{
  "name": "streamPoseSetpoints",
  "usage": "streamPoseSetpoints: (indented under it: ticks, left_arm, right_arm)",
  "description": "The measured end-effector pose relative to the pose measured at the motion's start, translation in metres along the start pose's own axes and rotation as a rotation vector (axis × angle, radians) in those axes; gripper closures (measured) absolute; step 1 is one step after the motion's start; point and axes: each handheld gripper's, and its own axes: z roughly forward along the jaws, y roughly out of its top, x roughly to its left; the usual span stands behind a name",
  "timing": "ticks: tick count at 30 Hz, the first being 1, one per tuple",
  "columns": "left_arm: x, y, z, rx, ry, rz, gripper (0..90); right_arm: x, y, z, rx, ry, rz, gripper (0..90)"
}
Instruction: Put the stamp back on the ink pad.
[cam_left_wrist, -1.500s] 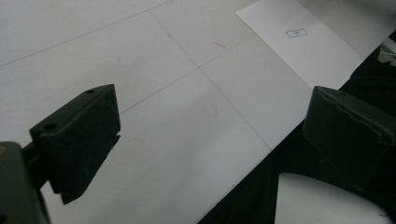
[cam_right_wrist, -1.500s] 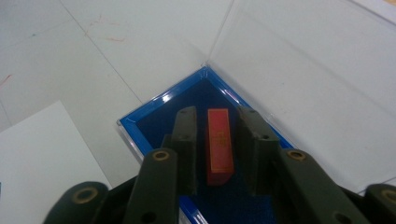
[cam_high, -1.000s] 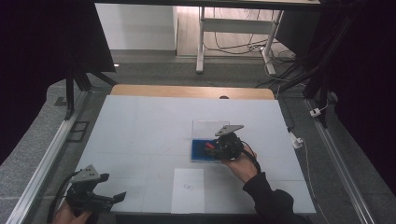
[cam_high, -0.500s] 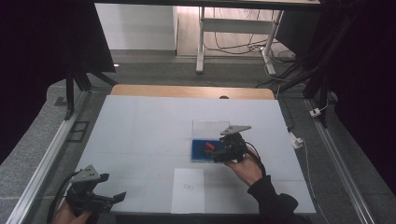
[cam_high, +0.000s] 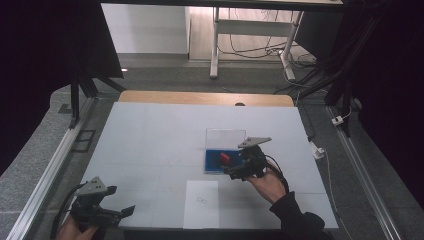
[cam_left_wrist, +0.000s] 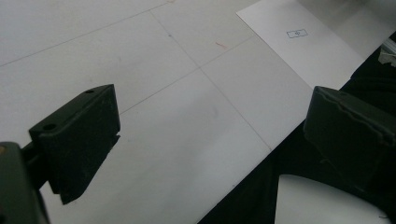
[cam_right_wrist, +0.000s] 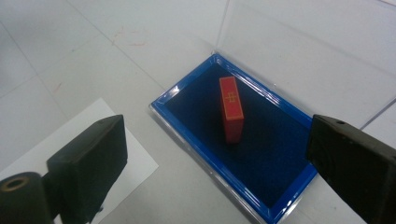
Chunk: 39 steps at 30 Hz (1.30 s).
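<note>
Nearest us, our left gripper (cam_high: 112, 210) idles spread wide at the table's (cam_high: 150, 135) near edge. Farther out, our right gripper (cam_right_wrist: 219, 172) has just been opening, nothing pinched; the red block (cam_right_wrist: 231, 109) stands ahead between its jaws in the blue tray (cam_right_wrist: 196, 140), long axis running away from us.

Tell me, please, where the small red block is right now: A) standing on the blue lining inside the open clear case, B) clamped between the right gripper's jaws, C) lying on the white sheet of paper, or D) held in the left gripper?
A: the right gripper view shows the red block standing on the blue lining of the open case, with the right gripper open and clear of it.
</note>
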Motion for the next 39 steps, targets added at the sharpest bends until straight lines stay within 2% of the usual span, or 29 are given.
streamPoseSetpoints:
  ticks: [6,15,25,32,39]
  left_arm:
    - [0.0,0.0,0.0,0.001,0.002,-0.001,3.9]
    - [0.0,0.0,0.0,0.002,0.004,0.0,3.8]
    - [0.0,0.001,0.001,0.003,0.005,-0.002,3.8]
    - [-0.001,0.001,0.001,0.004,0.007,0.0,3.8]
    - [-0.001,0.001,0.001,0.004,0.008,0.001,3.8]
  right_arm:
    - [0.003,-0.005,-0.005,0.005,0.001,-0.026,0.0]
    - [0.007,-0.015,-0.019,-0.004,-0.023,-0.036,0.0]
    - [0.015,-0.025,-0.036,-0.002,-0.026,-0.058,0.0]
    - [0.018,-0.031,-0.049,-0.027,-0.03,-0.05,0.0]
    - [0.017,-0.04,-0.063,-0.029,-0.041,-0.034,0.0]
